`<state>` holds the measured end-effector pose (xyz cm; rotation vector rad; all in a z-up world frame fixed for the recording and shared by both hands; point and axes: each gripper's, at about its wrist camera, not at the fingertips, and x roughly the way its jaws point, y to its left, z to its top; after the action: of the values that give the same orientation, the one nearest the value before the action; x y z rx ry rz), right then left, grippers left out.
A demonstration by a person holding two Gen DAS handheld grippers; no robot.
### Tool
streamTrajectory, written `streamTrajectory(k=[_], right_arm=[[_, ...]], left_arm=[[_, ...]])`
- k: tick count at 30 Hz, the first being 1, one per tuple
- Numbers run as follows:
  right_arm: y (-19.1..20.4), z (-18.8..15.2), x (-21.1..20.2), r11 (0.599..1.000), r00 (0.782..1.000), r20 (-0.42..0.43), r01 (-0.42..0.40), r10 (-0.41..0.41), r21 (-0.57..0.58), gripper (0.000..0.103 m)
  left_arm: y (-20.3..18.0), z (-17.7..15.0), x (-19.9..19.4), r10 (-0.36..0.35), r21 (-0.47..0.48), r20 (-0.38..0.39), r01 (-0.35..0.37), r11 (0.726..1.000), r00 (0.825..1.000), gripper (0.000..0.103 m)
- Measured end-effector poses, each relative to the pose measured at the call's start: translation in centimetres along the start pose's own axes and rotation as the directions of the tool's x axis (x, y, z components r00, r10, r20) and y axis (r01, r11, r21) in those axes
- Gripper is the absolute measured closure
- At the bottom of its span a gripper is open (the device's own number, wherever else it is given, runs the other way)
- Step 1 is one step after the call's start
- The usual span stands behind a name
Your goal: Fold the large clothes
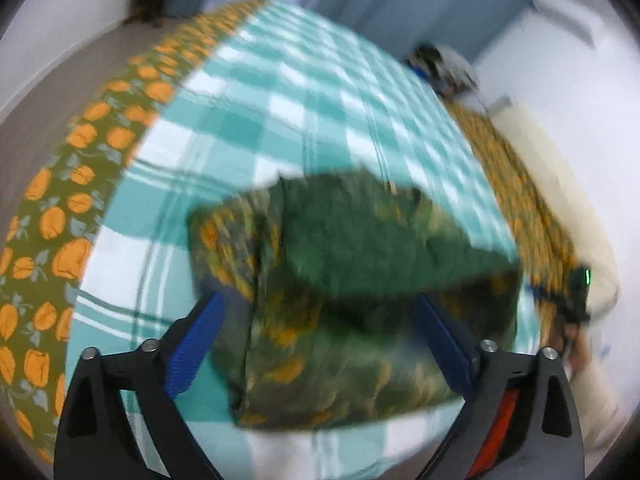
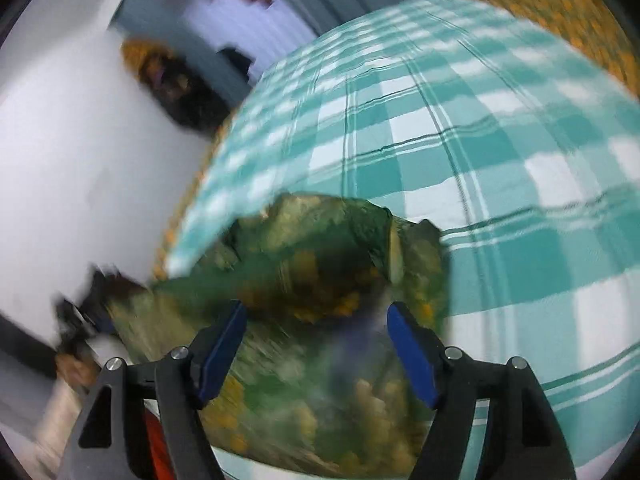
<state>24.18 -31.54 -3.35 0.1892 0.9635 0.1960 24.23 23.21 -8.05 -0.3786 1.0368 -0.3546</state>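
The garment (image 1: pixel 344 280) — green cloth with orange print, already down to a thick folded bundle — lies on the checked sheet (image 1: pixel 280 112) near the close edge of the bed. Both views are blurred, so its layers cannot be counted.

The left gripper (image 1: pixel 320 344) stands with its 2 blue pads wide apart, one on each side of the bundle, neither pressing on it. The right gripper (image 2: pixel 316 348) is likewise spread, with cloth showing between its jaws and no pad pinching it. That reads as a release: the fold has been laid down and let go, so the bundle rests on the sheet under its own weight.

In the left view the bundle's long axis runs across the picture, side to side, with its darker green top flap slanting toward the right. Each gripper sits at 1 end — probably why they straddle it.
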Motion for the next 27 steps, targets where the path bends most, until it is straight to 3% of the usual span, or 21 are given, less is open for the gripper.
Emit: streamTrajectory(k=[1, 4, 6, 7, 8, 9, 10, 11, 13, 17, 20, 23, 25, 27], right_arm=[[0.6, -0.3, 0.8, 0.998, 0.999, -0.035, 0.032, -0.034, -0.063, 0.029], [0.9, -0.7, 3.4, 0.986, 0.989, -0.090, 0.103, -0.115, -0.128, 0.029], [0.7, 0.0, 5.7, 0.982, 0.983, -0.077, 0.160, -0.168, -0.101, 0.029], [0.5, 0.2, 6.0, 0.982, 0.983, -0.064, 0.166, -0.172, -0.085, 0.029], [0.6, 0.6, 6.6, 0.983, 0.984, -0.041, 0.170, -0.173, -0.066, 0.029], [0.9, 0.8, 6.8, 0.982, 0.983, -0.030, 0.179, -0.182, -0.065, 0.039], [1.2, 1.0, 7.0, 0.976, 0.978, -0.026, 0.204, -0.206, -0.071, 0.073], [1.7, 1.1, 7.1, 0.969, 0.971, -0.027, 0.234, -0.237, -0.083, 0.086], [2.8, 1.5, 6.4, 0.956, 0.962, -0.003, 0.270, -0.272, -0.116, 0.090], [4.6, 4.3, 3.1, 0.938, 0.945, 0.128, 0.318, -0.301, -0.141, 0.091], [5.5, 7.3, 1.9, 0.925, 0.920, 0.232, 0.353, -0.316, -0.138, 0.091], [6.0, 9.5, 2.6, 0.923, 0.907, 0.285, 0.358, -0.309, -0.139, 0.091], [5.8, 9.6, 4.9, 0.902, 0.897, 0.282, 0.397, -0.341, -0.171, 0.091], [4.7, 8.7, 7.8, 0.892, 0.898, 0.227, 0.418, -0.377, -0.173, 0.091]], left_arm=[[0.0, -0.6, 1.5, 0.007, 0.023, -0.057, -0.006, 1.000, 0.998, 0.006], [-0.9, -0.7, 5.4, 0.114, 0.076, -0.091, -0.107, 0.991, 0.989, 0.011], [-1.7, -0.2, 7.6, 0.141, 0.079, -0.093, -0.134, 0.988, 0.986, 0.033], [-2.3, 0.2, 8.9, 0.175, 0.068, -0.102, -0.169, 0.983, 0.979, 0.039], [-2.6, 0.4, 9.3, 0.204, 0.068, -0.097, -0.198, 0.978, 0.974, 0.073], [-2.9, 0.5, 9.8, 0.266, 0.076, -0.092, -0.260, 0.963, 0.960, 0.095], [-3.0, 0.8, 9.9, 0.294, 0.067, -0.095, -0.288, 0.955, 0.951, 0.095], [-3.0, 1.0, 9.4, 0.293, 0.045, -0.081, -0.290, 0.956, 0.953, 0.097], [-3.0, 1.8, 8.0, 0.296, 0.026, -0.044, -0.295, 0.955, 0.954, 0.098], [-3.3, 4.6, 4.4, 0.302, -0.012, 0.085, -0.302, 0.953, 0.950, 0.098], [-4.3, 7.2, 3.3, 0.328, -0.028, 0.192, -0.329, 0.944, 0.925, 0.098], [-4.8, 7.9, 4.8, 0.387, -0.032, 0.241, -0.392, 0.920, 0.890, 0.098], [-3.8, 6.8, 7.8, 0.465, -0.027, 0.219, -0.471, 0.882, 0.858, 0.098], [-2.0, 5.7, 10.9, 0.501, -0.043, 0.163, -0.502, 0.864, 0.850, 0.098]])
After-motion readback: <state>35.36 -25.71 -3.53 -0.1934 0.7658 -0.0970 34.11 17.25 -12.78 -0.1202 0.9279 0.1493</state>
